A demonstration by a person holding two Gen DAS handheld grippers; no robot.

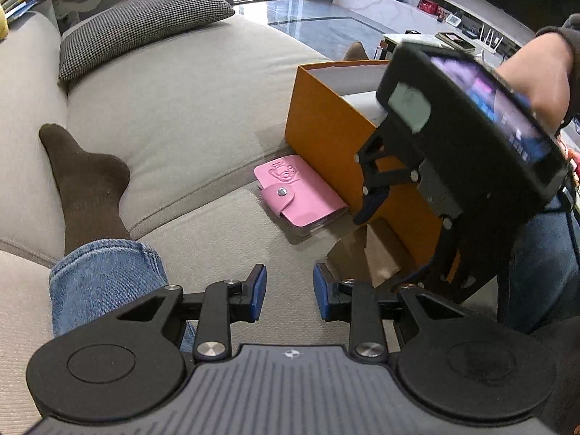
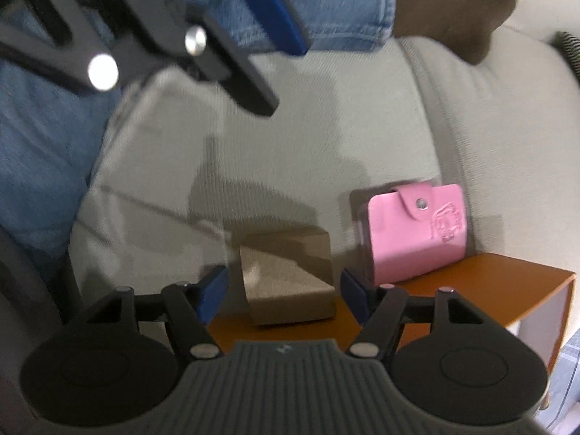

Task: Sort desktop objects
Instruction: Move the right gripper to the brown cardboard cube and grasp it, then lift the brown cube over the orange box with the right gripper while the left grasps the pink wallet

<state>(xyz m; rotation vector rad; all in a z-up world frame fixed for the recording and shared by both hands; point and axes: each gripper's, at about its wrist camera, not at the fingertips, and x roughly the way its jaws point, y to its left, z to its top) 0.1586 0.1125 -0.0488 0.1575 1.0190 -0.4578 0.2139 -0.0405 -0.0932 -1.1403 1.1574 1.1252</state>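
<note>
The right gripper [image 2: 281, 290] is hanging spread, jaws flanking the untouched brown card box [image 2: 290, 275]; the pink card wallet [image 2: 417, 232] is lying beside it.

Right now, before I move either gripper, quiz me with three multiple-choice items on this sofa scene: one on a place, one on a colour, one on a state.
1. Where does the pink card holder lie?
A. inside the orange box
B. on the sofa beside the orange box
C. on the checked pillow

2. What colour are the gripper pads?
A. blue
B. red
C. white

3. How does the right gripper stand?
A. shut on the card holder
B. shut and empty
C. open over the tan folded card

Answers:
1 B, it rests on the cushion against the box's wall.
2 A, both views show blue pads.
3 C, its pads stand apart on either side of the card.
</note>
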